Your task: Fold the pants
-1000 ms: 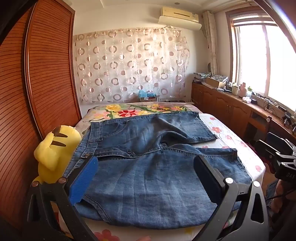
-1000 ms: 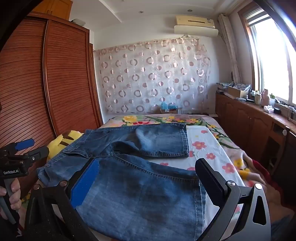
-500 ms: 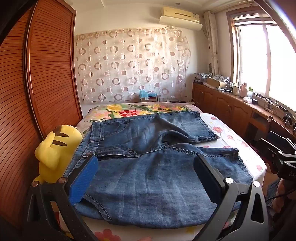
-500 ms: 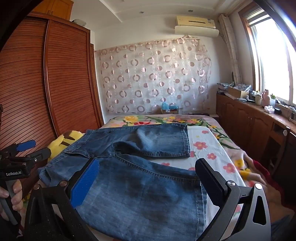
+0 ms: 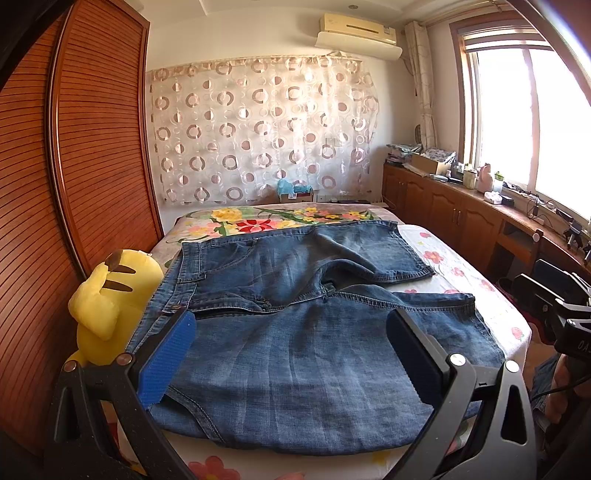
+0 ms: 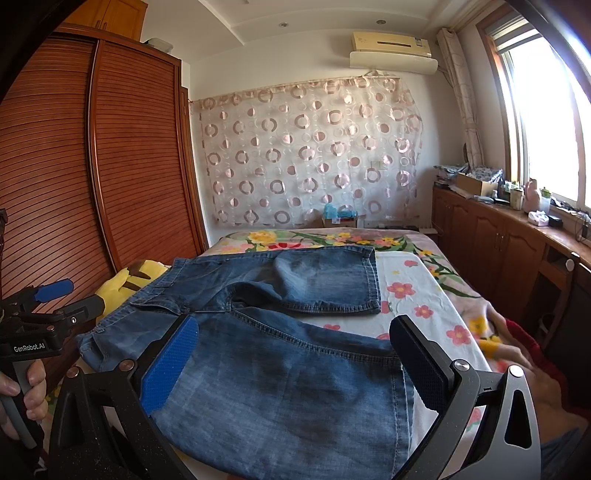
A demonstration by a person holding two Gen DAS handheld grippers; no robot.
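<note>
Since a second ago almost nothing has shifted: both grippers have drifted only slightly and the denim has kept its shape. At the far left stands the slatted wooden wardrobe (image 5: 74, 177), and wedged between it and the bed sits a yellow plush toy (image 5: 110, 295) with brown-tipped ears, touching the waistband side of the jeans (image 5: 295, 332). These blue denim shorts lie spread flat on the bed (image 5: 461, 273), over its flower-printed sheet, with the waistband toward the wardrobe and the two short legs reaching toward the window side; the nearer leg lies broad and smooth at the bed's near edge, while the farther leg lies behind it with a rumpled fold at the crotch. The left gripper (image 5: 291, 354) hangs above the near leg with its jaws spread wide and nothing between them, the blue ribbed pad on one finger and the dark pad on the other both clear of the cloth. In the right wrist view the left gripper's handle shows at the left edge, gripped by a hand (image 6: 22, 391). The right gripper (image 6: 295, 358) hovers over the hem end of the near leg, likewise gaping wide and empty. Beyond the bed a circle-patterned curtain (image 5: 258, 136) covers the far wall beneath an air conditioner (image 5: 358, 33). To the right a row of wooden cabinets (image 5: 443, 210) with cluttered tops runs beneath the bright window (image 5: 517, 122).
</note>
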